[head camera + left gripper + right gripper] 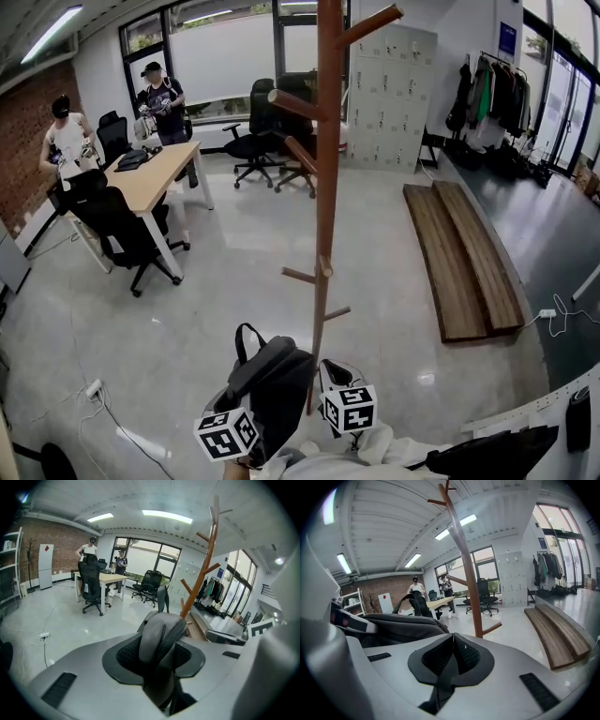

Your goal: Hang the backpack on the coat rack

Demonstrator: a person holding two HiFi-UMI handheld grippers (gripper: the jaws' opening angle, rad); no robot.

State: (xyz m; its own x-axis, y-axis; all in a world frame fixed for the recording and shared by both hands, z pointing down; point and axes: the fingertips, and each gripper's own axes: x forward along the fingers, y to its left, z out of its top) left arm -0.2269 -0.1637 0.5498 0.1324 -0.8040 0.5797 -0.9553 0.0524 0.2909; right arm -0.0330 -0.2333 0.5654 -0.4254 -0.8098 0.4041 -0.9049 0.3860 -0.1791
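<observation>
Left gripper (pixel 159 656): clamped on backpack (pixel 274 380) padded strap (pixel 161 634) | right gripper (pixel 452 660): pinching thin black strap (pixel 439 688) | coat rack (pixel 327 187): just behind backpack.

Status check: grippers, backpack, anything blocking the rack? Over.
Left gripper shut on padded shoulder strap; right gripper shut on thin strap. Backpack held between both, coat rack just ahead. Pegs bare, nothing in the way.

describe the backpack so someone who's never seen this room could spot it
Find the tall brown wooden coat rack standing mid-floor in the office. By its foot, nearest the camera, hangs the dark grey fabric backpack, held up by the left gripper and right gripper. It alone is soft, with a looped top handle.
</observation>
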